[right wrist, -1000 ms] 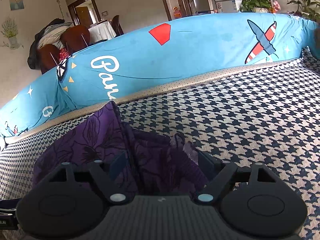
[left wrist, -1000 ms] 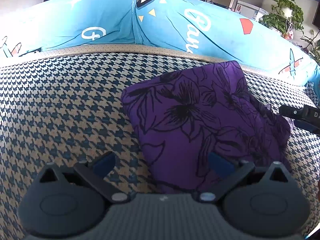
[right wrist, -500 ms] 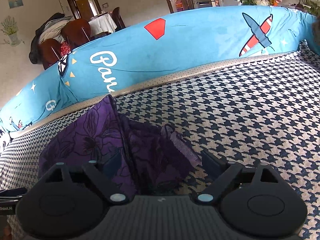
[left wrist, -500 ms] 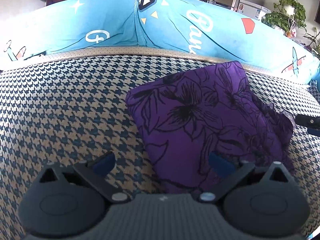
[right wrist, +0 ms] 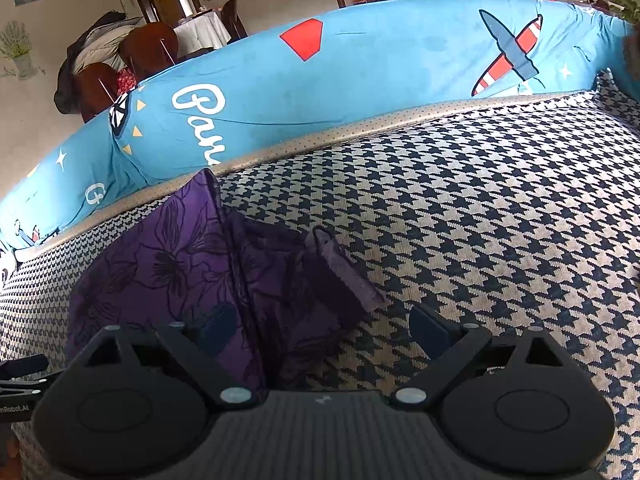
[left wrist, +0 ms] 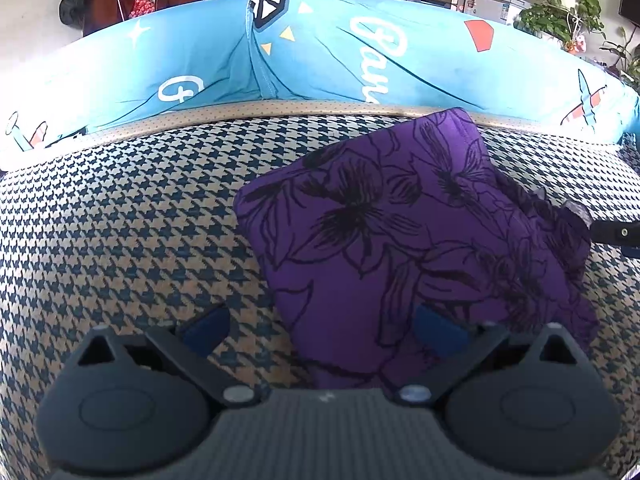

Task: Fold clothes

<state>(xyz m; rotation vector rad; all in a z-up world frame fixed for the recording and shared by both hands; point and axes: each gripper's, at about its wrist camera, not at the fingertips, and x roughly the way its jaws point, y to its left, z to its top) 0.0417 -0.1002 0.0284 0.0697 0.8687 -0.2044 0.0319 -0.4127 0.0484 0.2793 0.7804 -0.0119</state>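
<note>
Lying folded on the houndstooth sofa seat (left wrist: 120,220) is the purple floral garment (left wrist: 400,232), a compact bundle with black flower outlines, and both grippers hang over it from the near side. The left gripper (left wrist: 320,328) stands with its fingers spread wide and nothing pinched; its right blue pad (left wrist: 438,332) sits over the near edge of the cloth, while its left blue pad (left wrist: 204,328) is over bare seat, off to the side of the garment. Ahead of those fingers the fabric runs away towards the blue printed cushion (left wrist: 340,60) along the back of the seat, and its far corner reaches the beige piping there.

Over on the other side, the right gripper (right wrist: 320,328) has just been opening its jaws and now they gape wide, the pads pressing nothing. Between and just ahead of its fingers lies the garment's layered edge, with a paler purple flap (right wrist: 344,272) poking out to the right. Its left pad is above the cloth; its right pad is over the checked seat, clear of the fabric. A dark tip of the left tool shows at the lower left edge of that view.
</note>
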